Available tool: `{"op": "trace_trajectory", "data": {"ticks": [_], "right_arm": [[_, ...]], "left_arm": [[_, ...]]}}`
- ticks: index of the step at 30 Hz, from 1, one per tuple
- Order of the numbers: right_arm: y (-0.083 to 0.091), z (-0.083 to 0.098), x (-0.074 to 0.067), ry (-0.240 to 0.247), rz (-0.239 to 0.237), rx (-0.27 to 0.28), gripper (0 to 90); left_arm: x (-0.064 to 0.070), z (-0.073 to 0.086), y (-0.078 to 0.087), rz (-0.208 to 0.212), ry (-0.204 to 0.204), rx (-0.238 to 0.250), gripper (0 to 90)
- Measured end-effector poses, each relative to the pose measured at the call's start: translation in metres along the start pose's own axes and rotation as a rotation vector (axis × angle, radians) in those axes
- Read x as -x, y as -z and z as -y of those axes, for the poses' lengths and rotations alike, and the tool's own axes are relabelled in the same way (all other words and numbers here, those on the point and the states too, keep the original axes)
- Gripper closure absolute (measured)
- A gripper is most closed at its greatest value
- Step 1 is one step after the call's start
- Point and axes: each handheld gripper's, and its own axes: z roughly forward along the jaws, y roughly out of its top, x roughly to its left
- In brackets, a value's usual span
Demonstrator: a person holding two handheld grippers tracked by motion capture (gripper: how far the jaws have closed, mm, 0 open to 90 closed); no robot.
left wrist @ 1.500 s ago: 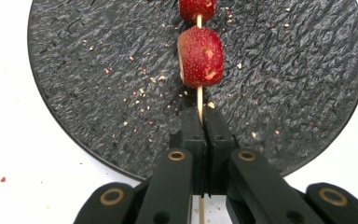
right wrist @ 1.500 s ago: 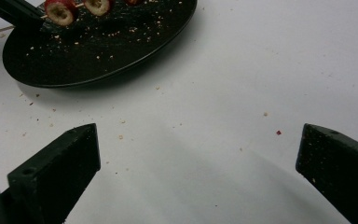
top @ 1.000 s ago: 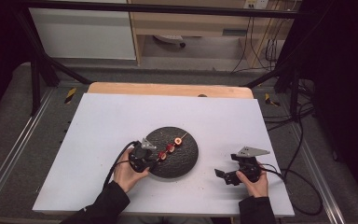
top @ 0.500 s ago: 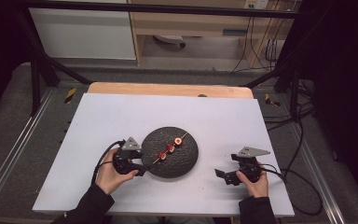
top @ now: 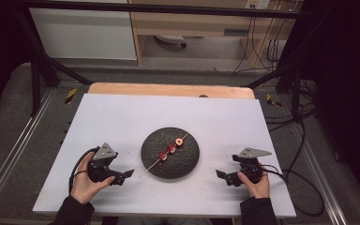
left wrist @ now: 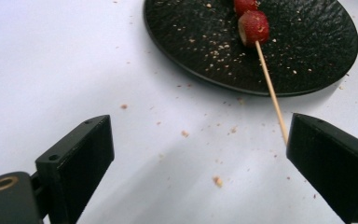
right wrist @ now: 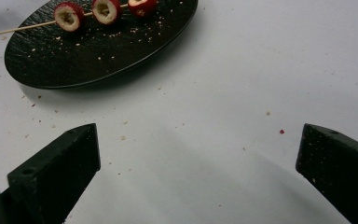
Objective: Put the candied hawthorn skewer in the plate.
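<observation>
A black round plate (top: pixel 187 161) sits mid-table with a wooden skewer (top: pixel 148 169) lying across it, threaded with three red fruit slices (top: pixel 171 149). The skewer's bare end juts over the plate's left rim. My left gripper (top: pixel 122 176) rests left of the plate; its jaws have just been opening and stand open. In the left gripper view the gripper (left wrist: pixel 198 140) has nothing gripped, and the stick's tip (left wrist: pixel 279 119) ends beside the right-hand jaw. My right gripper (top: pixel 222 177) is open to the right of the plate (right wrist: pixel 98 51), with bare table between its jaws (right wrist: pixel 199 140).
Crumbs (left wrist: pixel 218 181) are scattered on the white table top (top: pixel 122 117) around the plate. A wooden strip (top: pixel 168 90) borders the far edge. Cables (top: pixel 304 187) trail off at the right, and metal rails run along both sides.
My left gripper has drawn back leftward from the plate and let go of the skewer, which now lies on the plate. The right gripper has stayed put.
</observation>
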Motion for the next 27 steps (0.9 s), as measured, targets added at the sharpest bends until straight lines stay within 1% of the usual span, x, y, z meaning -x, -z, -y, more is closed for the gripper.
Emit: {"op": "trace_trajectory", "data": {"ticks": [4, 8, 10, 11, 15, 17, 20, 27], "right_arm": [[0.000, 0.000, 0.000, 0.006, 0.003, -0.001, 0.6], [0.000, 0.001, 0.000, 0.008, 0.006, -0.003, 0.6], [0.000, 0.001, -0.001, 0.002, 0.006, -0.008, 0.6], [-0.001, 0.001, 0.000, 0.008, 0.009, -0.009, 0.5], [-0.002, 0.003, -0.001, 0.006, 0.008, -0.024, 0.6], [-0.002, 0.004, -0.001, 0.011, 0.008, -0.026, 0.6], [-0.002, 0.005, -0.002, 0.001, 0.006, -0.032, 0.5], [-0.004, 0.007, -0.002, 0.010, 0.006, -0.042, 0.6]], "left_arm": [[-0.006, 0.012, 0.004, -0.007, -0.001, 0.015, 6.6], [-0.011, 0.026, 0.006, -0.014, 0.009, 0.022, 6.6], [-0.014, 0.032, 0.007, -0.022, 0.019, 0.026, 6.6], [-0.015, 0.035, 0.007, -0.026, 0.022, 0.025, 6.6], [-0.020, 0.044, 0.010, -0.052, 0.029, 0.029, 6.6], [-0.022, 0.048, 0.010, -0.052, 0.040, 0.031, 6.6], [-0.024, 0.051, 0.012, -0.061, 0.037, 0.027, 6.6], [-0.026, 0.054, 0.014, -0.055, 0.043, 0.029, 6.8]]}}
